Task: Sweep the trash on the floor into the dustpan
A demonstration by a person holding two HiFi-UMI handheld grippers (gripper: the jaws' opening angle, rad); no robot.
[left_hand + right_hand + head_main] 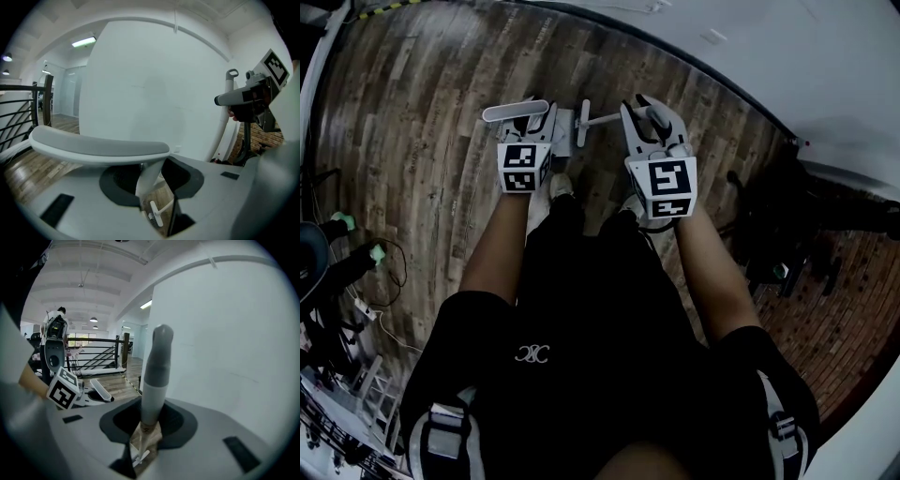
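Left claw [151,187]: clenched on the stem of the dustpan handle [98,143], whose flat grey top lies across the jaws. Right claw [149,430]: clenched on the broom handle [157,364], which stands upright between the jaws. Both are held level in front of the body, near each other but apart.

Below them, on the floor [412,141] just ahead of the shoes [561,185], the pale dustpan [564,131] appears to sit under the left claw. The broom head [583,122] lies just beside it, toward the right. No trash can be made out in any view; locate it first.

Procedure, as judged: hold the dustpan lip flat on the boards and steady. Reach the broom head past the debris, then draw it toward the pan in short, low strokes. Do not lift the bristles mid-stroke. Mind the wall [787,56] beyond, which limits reach
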